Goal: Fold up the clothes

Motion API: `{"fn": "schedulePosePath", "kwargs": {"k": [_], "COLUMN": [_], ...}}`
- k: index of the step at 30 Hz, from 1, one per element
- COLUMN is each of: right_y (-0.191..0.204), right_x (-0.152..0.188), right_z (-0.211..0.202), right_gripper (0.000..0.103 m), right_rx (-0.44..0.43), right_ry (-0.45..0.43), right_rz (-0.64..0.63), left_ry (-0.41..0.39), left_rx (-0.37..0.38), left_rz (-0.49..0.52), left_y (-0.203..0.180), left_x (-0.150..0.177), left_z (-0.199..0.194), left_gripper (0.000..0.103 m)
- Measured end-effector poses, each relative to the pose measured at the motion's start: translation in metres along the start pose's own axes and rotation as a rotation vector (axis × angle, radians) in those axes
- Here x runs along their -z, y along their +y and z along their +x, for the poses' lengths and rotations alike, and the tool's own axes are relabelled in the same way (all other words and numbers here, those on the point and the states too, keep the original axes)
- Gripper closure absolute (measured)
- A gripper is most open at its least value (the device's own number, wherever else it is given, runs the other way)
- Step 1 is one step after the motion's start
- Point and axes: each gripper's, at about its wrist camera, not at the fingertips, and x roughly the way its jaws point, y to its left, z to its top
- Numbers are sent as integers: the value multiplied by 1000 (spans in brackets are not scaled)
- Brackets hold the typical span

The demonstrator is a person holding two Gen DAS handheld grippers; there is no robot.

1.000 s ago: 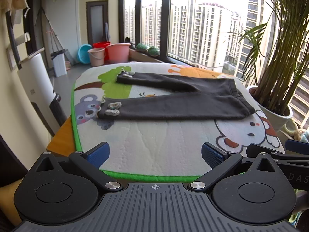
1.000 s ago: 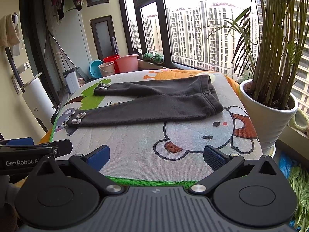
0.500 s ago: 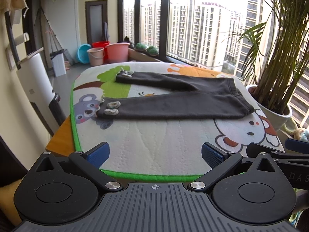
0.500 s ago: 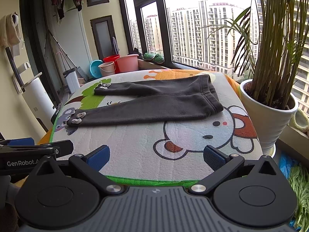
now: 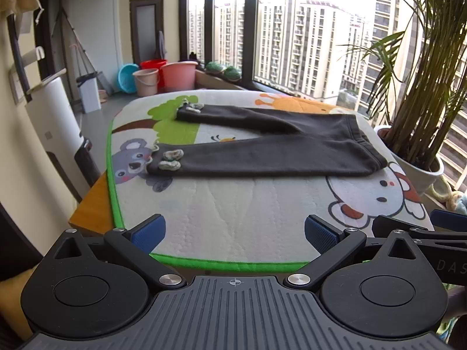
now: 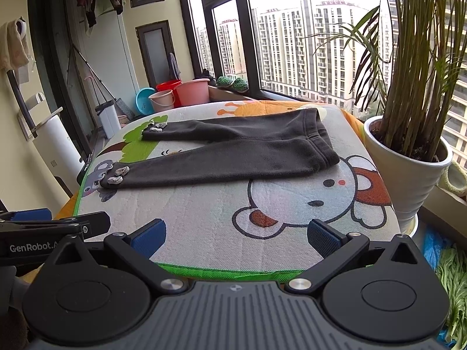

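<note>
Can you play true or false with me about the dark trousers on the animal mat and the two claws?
1. The dark grey trousers lie flat on the white cartoon-animal mat with the two legs spread apart. True.
2. The left claw is squeezing a trouser leg. False: it is open, holds nothing, and is at the near edge of the mat, apart from the trousers.
3. The waistband end of the trousers points toward the tall palm in the white ribbed pot. True.
4. The right claw is shut. False: its blue pads stand wide apart.
5. The trousers are folded in half already. False: both legs are stretched out full length.
</note>
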Motion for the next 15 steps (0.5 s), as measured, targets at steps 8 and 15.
{"fn": "schedulePosePath", "kwargs": {"k": [8,15], "right_y": [-3,-14], "right_x": [-2,-7], "right_z": [12,42], "right_gripper": [0,0], "right_rx": [0,20], "right_ry": [24,61], "right_rz": [6,13], "left_ry": [27,59], "left_rx": [5,83], "left_rz": [9,44], "left_y": [-2,-4], "left_x": [-3,-15], "left_z": [18,64], "left_gripper": [0,0]}}
